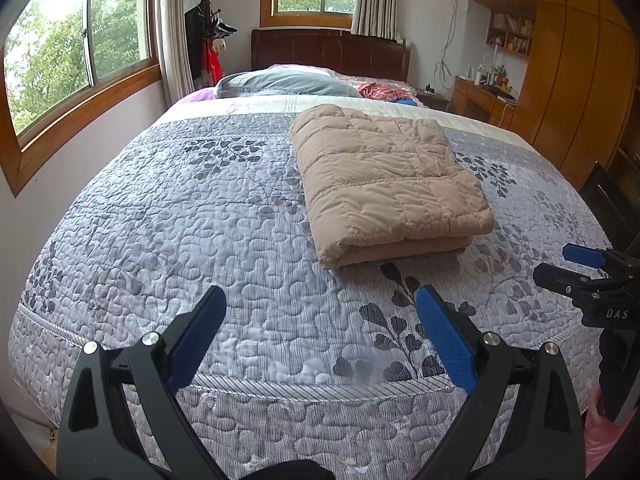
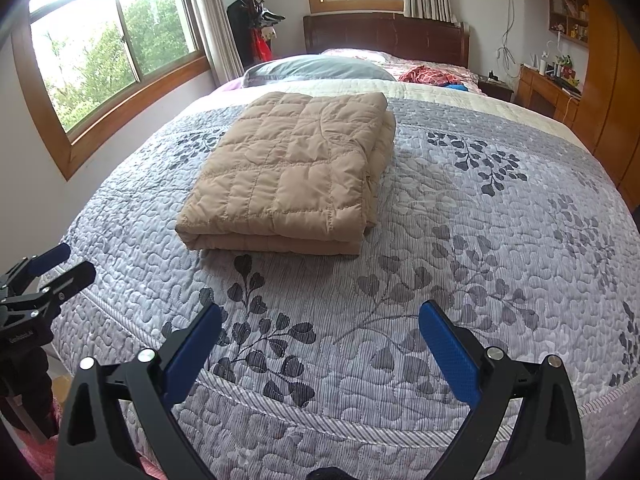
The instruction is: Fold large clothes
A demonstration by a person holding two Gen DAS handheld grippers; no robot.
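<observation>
A tan quilted garment (image 1: 388, 180) lies folded into a thick rectangle on the bed's grey leaf-print quilt (image 1: 200, 220); it also shows in the right wrist view (image 2: 296, 172). My left gripper (image 1: 320, 300) is open and empty, held over the foot edge of the bed, short of the garment. My right gripper (image 2: 320, 316) is open and empty, also over the foot edge, nearer than the garment. The right gripper shows at the right edge of the left wrist view (image 1: 576, 266). The left gripper shows at the left edge of the right wrist view (image 2: 60, 268).
A grey pillow (image 1: 284, 84) and red cloth (image 1: 380, 90) lie near the dark headboard (image 1: 328, 50). Windows line the left wall (image 1: 80, 40). A coat stand (image 1: 208, 32) is in the far corner. Wooden wardrobe (image 1: 580, 80) and desk (image 1: 484, 100) stand right. The quilt (image 2: 480, 220) spreads wide.
</observation>
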